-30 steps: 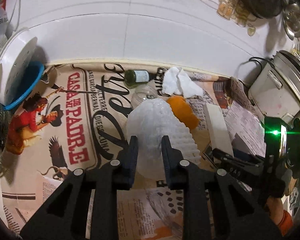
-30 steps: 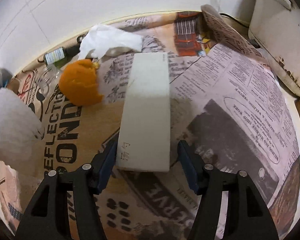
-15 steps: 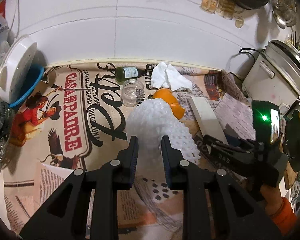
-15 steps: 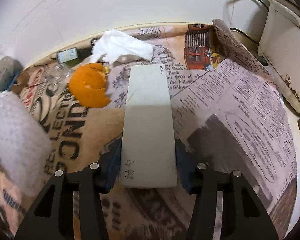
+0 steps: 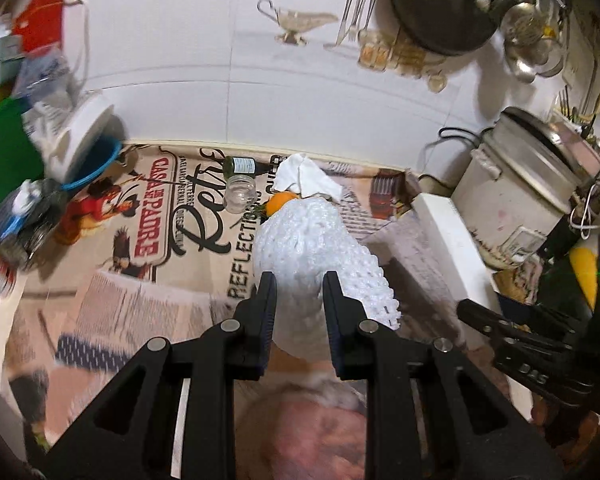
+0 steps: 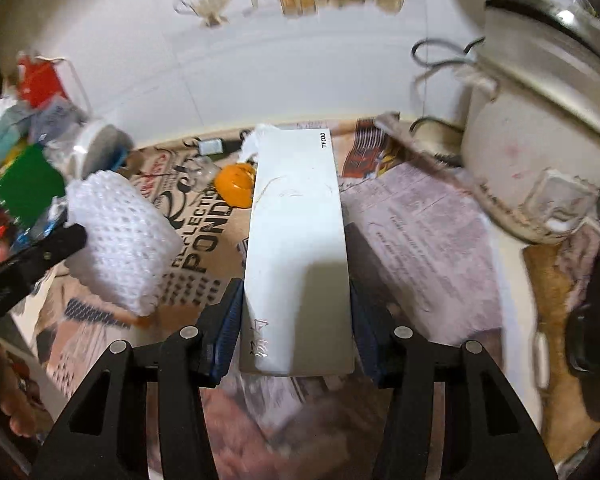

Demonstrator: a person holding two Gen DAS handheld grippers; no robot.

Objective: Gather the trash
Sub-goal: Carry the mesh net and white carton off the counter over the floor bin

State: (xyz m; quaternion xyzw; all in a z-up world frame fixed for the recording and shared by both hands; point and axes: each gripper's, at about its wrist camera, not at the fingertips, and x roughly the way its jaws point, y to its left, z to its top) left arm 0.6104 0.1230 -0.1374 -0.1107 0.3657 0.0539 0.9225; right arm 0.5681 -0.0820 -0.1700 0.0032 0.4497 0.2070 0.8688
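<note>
A newspaper-covered counter (image 5: pixel 148 304) runs to a white wall, with a rice cooker (image 6: pixel 540 152) at the far right and a pile of clutter (image 5: pixel 16 92) at the far left. The right gripper (image 6: pixel 296 320) has its jaws pressed against both long sides of a white box (image 6: pixel 296 240), held lifted above the paper, its far end pointing at the wall. The left gripper (image 5: pixel 298 308) is nearly closed, pinching a white foam net (image 5: pixel 312 248) at its near end; in the right view the net (image 6: pixel 120 240) hangs left of the box. Beyond them near the wall lie a tissue (image 5: pixel 304 176), an orange peel (image 6: pixel 236 184), a glass jar (image 5: pixel 240 194) and a small green bottle (image 5: pixel 240 166)
</note>
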